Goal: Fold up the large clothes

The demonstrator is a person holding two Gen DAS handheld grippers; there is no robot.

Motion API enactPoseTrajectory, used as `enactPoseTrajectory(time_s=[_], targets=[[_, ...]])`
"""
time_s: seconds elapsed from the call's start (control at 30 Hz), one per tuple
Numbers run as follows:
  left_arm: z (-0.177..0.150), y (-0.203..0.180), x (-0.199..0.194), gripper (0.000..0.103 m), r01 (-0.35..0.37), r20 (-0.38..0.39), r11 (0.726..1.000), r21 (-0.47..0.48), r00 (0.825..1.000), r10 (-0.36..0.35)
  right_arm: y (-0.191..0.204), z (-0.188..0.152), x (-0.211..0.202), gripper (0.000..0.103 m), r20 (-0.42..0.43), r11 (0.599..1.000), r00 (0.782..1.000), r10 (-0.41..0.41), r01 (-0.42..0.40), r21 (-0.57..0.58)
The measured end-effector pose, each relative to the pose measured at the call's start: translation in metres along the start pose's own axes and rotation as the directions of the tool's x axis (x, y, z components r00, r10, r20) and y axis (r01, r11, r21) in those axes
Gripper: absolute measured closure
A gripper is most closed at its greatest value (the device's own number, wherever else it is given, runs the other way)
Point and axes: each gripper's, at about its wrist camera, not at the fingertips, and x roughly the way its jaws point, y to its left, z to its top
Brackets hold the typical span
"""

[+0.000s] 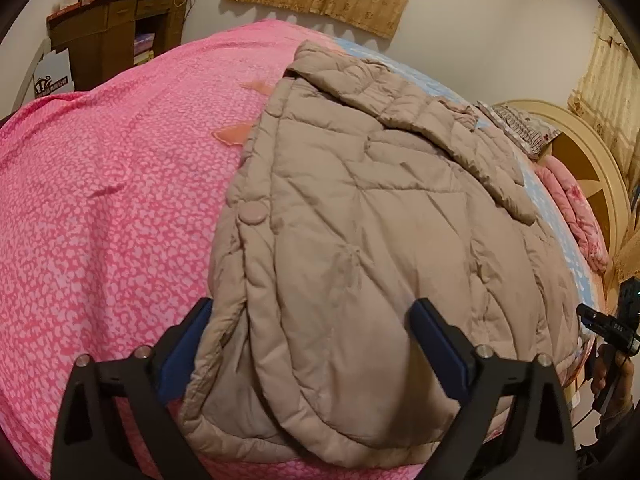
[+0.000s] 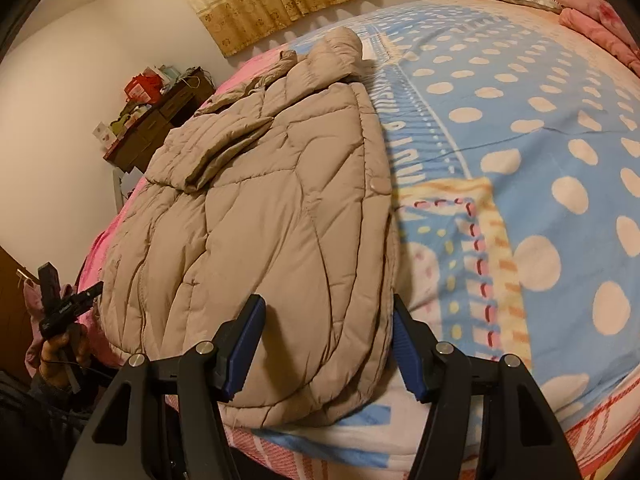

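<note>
A beige quilted jacket lies flat on the bed with its hem toward me and a sleeve folded across its back. It also shows in the right wrist view. My left gripper is open, its blue-padded fingers astride the hem's left corner. My right gripper is open, its fingers astride the hem's right corner. Neither jaw presses the cloth.
The bed has a pink patterned cover on the left and a blue polka-dot blanket on the right. Pillows and a folded pink quilt lie by the headboard. A dark wooden cabinet stands beyond the bed.
</note>
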Motion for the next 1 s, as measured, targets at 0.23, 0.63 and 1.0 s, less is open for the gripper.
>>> enactPoseTrajectory(time_s=[0.23,0.63,1.0], targets=[[-0.002,0.012,0.001,0.005,-0.011,0.013,0.999,-0.042,1.0,0.012,-0.005,0.001,-0.007,0.041,0.078,0.999,0.997,-0.024,0.02,0.049],[-0.003,0.015,0.003,0.012,0.051,0.03,0.997,-0.058,0.998,-0.049,-0.012,0.018,0.012,0.041,0.063,0.992,0.993,0.098,-0.102,0.072],[0.004,0.021,-0.021,0.085,0.163,0.035,0.986,-0.018,0.986,-0.162,-0.011,0.005,0.007,0.081,0.027,0.964,0.969,0.247,-0.248,0.092]])
